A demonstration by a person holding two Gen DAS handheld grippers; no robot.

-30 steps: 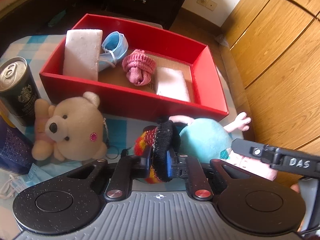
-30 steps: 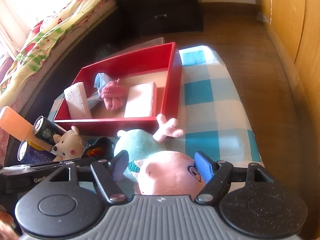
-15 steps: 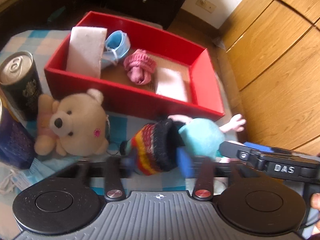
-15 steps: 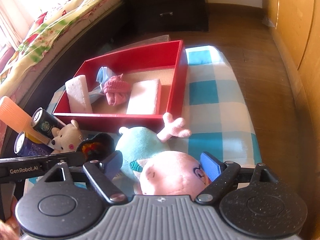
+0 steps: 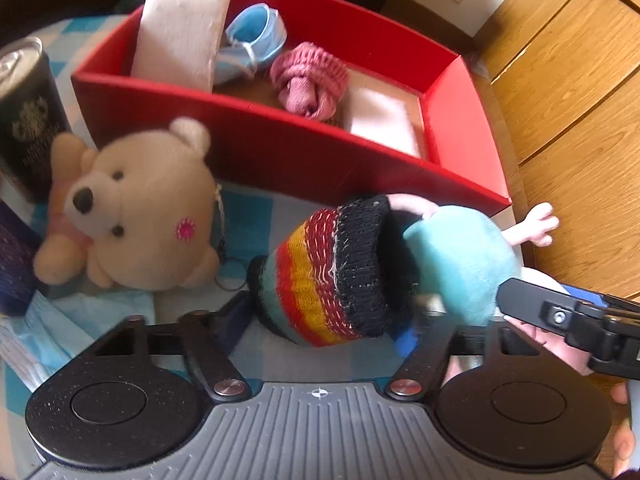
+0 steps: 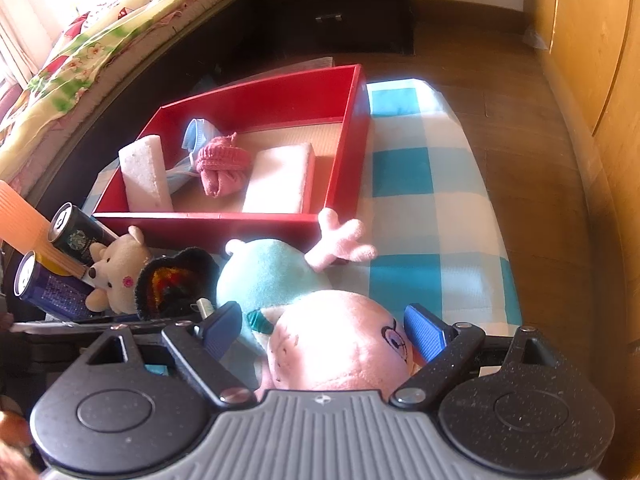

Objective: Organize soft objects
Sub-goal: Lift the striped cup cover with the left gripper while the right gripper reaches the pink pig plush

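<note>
A striped knit sock (image 5: 328, 276) lies on the checked cloth between the fingers of my left gripper (image 5: 320, 324), which is open around it. The sock's black cuff (image 6: 176, 280) also shows in the right wrist view. A pink pig plush in a teal dress (image 6: 336, 344) lies beside it, its head between the blue pads of my open right gripper (image 6: 320, 332). A cream teddy bear (image 5: 136, 216) lies to the left. The red box (image 5: 304, 156) behind holds a white foam block (image 5: 180, 36), a blue mask (image 5: 256, 36), a pink sock (image 5: 308, 80) and a white sponge (image 5: 380, 124).
Two drink cans (image 6: 76, 236) (image 6: 44, 288) stand at the left, with an orange object (image 6: 28, 224) between them. A blue mask (image 5: 60, 328) lies on the cloth at the near left. Wooden cupboards (image 5: 572, 92) stand on the right, a bed (image 6: 80, 40) on the left.
My left gripper has opened and let go of the striped sock, which now lies loose between its fingers. The right gripper stays open around the pig's head.
</note>
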